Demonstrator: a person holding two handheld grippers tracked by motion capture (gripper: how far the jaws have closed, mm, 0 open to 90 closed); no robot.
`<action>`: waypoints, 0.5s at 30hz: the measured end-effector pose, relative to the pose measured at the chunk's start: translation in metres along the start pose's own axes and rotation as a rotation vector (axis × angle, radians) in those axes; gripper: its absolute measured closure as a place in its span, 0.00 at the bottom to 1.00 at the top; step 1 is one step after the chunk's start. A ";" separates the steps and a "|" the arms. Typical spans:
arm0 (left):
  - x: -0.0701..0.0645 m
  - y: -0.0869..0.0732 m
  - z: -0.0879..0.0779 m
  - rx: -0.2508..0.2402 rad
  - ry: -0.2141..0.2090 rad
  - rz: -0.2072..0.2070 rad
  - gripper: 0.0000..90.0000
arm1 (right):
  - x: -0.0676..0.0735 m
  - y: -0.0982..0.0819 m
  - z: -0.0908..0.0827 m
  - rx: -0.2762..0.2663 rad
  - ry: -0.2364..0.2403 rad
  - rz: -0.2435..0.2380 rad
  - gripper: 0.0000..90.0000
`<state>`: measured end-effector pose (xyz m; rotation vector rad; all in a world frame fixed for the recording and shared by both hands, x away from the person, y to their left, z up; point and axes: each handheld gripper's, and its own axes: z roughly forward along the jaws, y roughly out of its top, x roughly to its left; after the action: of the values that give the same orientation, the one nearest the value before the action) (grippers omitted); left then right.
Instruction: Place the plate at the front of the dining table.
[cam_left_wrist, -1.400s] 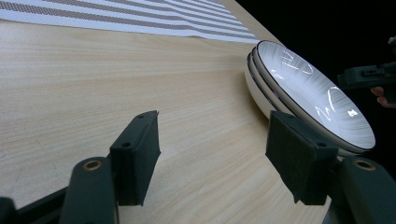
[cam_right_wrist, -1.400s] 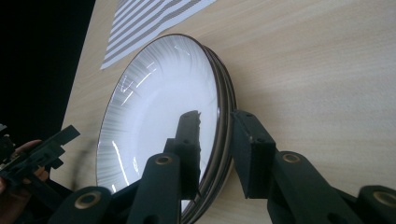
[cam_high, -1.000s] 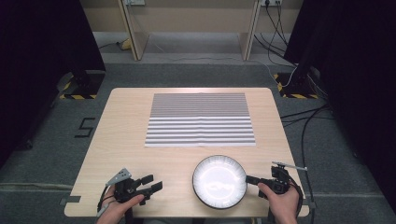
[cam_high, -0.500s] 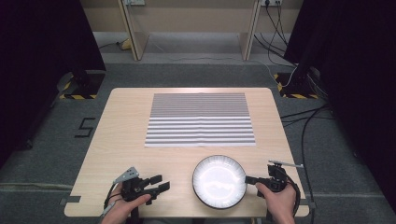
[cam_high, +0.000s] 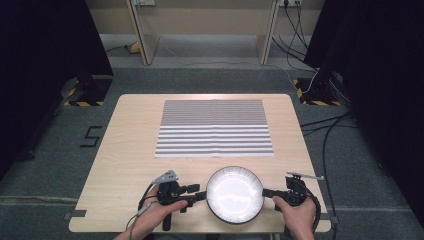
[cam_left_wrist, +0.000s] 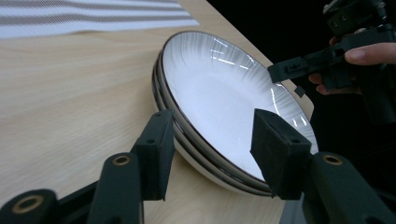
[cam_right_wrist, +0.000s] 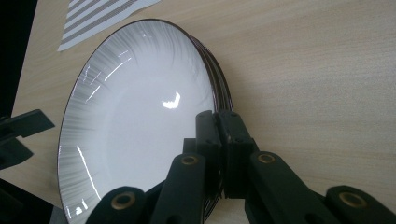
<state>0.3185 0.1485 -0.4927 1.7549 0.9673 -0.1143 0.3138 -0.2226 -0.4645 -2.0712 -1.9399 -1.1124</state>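
So there's a stack of white plates with dark rims sitting at the near edge of the light wood worktop, pretty much centered between the person's two hands. From the left hand-held gripper view you can count what looks like two or three plates nested together, the top one glossy with fine ribbed lines around the rim. The right hand-held gripper is clamped tight on the right edge of the stack; in its own view the two black jaws are squeezed together over the rim of the plates, pads pressed on it with basically no gap. I can't tell whether it has just the top plate or more than one pinched there. The left hand-held gripper is at the left edge of the stack, jaws roughly half open and just been closing in. In its view one pad sits below the rim and the other above the plate's face, so the edge is between them, but neither pad is pressing on it yet. Farther back on the worktop, well apart from the plates, lies a flat grey-and-white striped cloth.
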 end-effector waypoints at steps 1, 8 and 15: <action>0.000 0.000 0.005 0.013 0.006 0.005 0.56 | 0.000 0.000 0.000 0.002 0.001 0.003 0.98; -0.001 0.003 0.016 0.044 0.037 0.008 0.66 | -0.001 0.001 0.000 0.006 0.006 0.009 0.98; 0.001 0.007 0.015 0.039 0.041 0.001 0.68 | -0.005 0.000 0.001 0.004 0.042 0.045 0.98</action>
<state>0.3290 0.1358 -0.4942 1.7996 1.0001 -0.0974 0.3146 -0.2261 -0.4683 -2.0617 -1.8655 -1.1326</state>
